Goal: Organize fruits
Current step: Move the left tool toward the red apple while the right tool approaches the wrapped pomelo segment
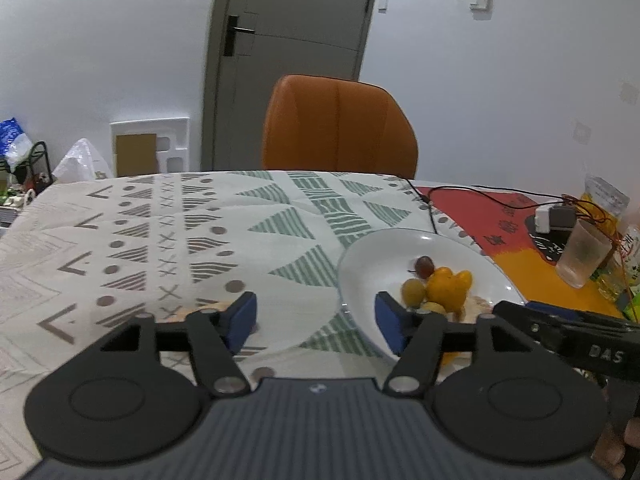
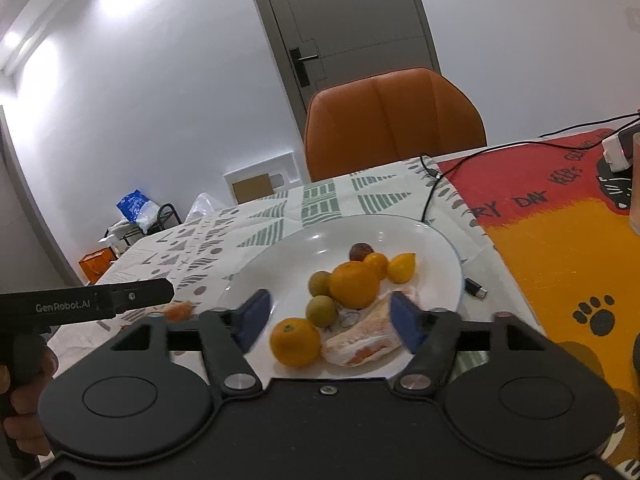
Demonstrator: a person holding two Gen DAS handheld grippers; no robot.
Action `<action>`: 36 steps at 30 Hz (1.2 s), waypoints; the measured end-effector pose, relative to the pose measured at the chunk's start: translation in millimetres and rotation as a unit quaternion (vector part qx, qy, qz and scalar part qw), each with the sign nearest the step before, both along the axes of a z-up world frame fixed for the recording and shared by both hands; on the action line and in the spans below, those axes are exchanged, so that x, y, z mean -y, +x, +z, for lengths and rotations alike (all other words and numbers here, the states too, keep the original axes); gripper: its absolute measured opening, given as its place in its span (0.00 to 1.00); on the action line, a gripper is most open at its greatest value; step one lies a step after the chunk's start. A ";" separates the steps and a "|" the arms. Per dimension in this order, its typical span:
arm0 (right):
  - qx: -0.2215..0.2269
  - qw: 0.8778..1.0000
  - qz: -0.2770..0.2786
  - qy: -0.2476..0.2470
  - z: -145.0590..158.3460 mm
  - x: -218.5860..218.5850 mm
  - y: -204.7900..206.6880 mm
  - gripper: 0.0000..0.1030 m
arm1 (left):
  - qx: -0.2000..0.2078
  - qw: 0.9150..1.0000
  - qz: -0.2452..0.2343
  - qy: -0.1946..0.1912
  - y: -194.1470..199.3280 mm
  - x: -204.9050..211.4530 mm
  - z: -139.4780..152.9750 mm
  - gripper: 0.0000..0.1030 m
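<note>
A white plate on the patterned tablecloth holds several fruits: a near orange, a larger orange, two green fruits, a dark red fruit, small yellow fruits and a pomelo wedge. My right gripper is open above the plate's near rim, its pads either side of the near orange and wedge. My left gripper is open and empty just left of the plate, its right pad over the rim. A peel-like scrap lies left of the plate.
An orange chair stands behind the table. A red and yellow mat lies to the right with a black cable, a USB stick, a plastic cup and a white charger.
</note>
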State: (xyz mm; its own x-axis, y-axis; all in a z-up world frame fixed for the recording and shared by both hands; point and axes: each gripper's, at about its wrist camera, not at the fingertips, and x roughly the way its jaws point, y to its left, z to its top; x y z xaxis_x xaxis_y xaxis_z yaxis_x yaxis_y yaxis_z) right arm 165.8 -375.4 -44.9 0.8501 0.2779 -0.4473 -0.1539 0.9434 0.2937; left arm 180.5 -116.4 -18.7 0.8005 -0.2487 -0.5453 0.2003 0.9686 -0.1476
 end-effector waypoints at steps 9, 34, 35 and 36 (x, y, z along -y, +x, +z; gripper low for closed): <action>0.017 1.000 0.016 0.008 9.2 -14.4 -7.3 1.00 | 0.013 0.999 0.041 -0.003 -13.3 -29.0 6.6 0.90; 0.019 0.998 0.055 0.000 10.4 -63.0 -6.3 1.00 | 0.010 0.996 0.088 -0.013 -32.3 -84.9 5.3 0.91; 0.019 0.998 0.056 -0.002 10.6 -64.8 -6.0 1.00 | 0.009 0.996 0.088 -0.013 -32.1 -86.2 4.3 0.91; 0.019 0.998 0.058 -0.003 10.7 -66.7 -5.6 1.00 | 0.008 0.996 0.089 -0.014 -32.0 -87.4 3.4 0.91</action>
State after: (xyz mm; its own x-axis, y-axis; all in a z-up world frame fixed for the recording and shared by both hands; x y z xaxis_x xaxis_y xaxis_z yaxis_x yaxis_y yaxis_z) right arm 160.2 -308.7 -34.2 0.8283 0.3732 -0.4179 -0.2732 0.9202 0.2803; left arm 148.5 -29.0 -15.3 0.8419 -0.1164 -0.5269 0.0277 0.9845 -0.1733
